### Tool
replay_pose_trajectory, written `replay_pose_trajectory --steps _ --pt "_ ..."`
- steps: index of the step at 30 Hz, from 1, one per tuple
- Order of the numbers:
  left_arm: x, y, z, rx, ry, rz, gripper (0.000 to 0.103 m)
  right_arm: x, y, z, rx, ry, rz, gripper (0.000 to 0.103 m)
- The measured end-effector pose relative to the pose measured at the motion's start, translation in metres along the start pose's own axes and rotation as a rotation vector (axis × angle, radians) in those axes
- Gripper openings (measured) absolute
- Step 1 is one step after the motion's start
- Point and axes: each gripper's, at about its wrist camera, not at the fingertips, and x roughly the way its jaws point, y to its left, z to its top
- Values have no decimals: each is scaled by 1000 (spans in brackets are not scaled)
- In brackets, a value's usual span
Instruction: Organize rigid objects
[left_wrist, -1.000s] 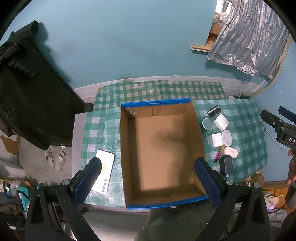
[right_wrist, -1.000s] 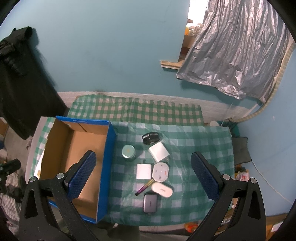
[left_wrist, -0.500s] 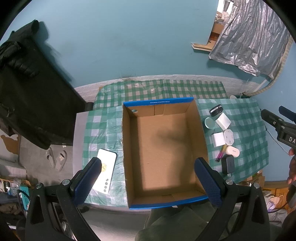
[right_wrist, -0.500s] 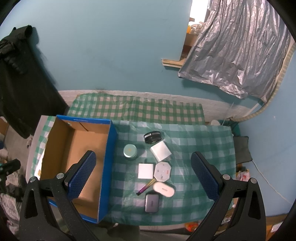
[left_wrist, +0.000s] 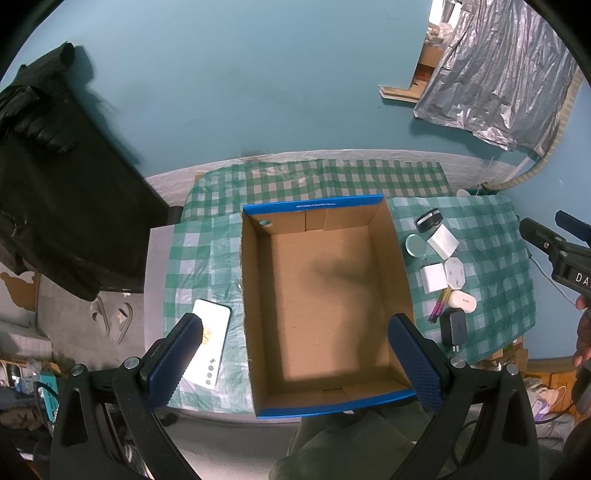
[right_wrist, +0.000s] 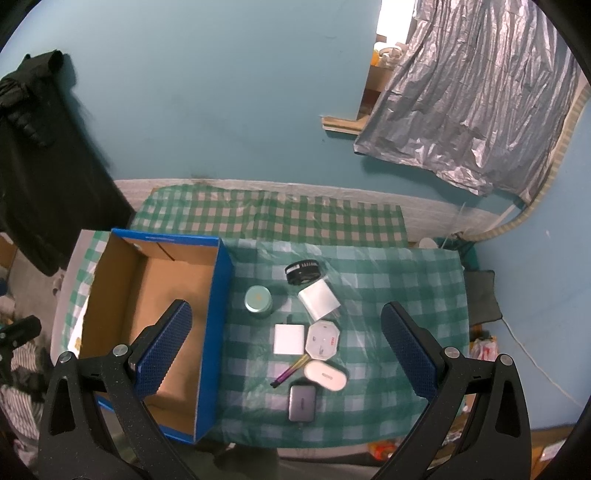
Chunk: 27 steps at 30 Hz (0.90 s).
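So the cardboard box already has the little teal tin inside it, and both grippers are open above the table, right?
Not quite. The cardboard box holds nothing; the teal tin stands on the checked cloth beside it, as the right wrist view shows. Both grippers are open.

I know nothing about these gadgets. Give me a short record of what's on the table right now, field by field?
container: cardboard box, open, nothing inside
right of box: round tin, black round case, white squares, octagonal white case, white oval case, pen, grey charger
left of box: phone, screen lit
cover: green checked cloth
left tool: open, holding nothing
right tool: open, holding nothing
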Motion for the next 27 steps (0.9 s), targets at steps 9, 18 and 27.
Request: replay_pose_trajectory --steps 9,18,27 --pt "-1 1 1 1 1 1 101 0 0 1 -2 3 -1 102" --pt "-1 1 1 1 2 0 101 1 1 1 -1 6 -1 102" --pt "8 11 -3 -3 19 15 101 11 0 -7 5 38 16 102"
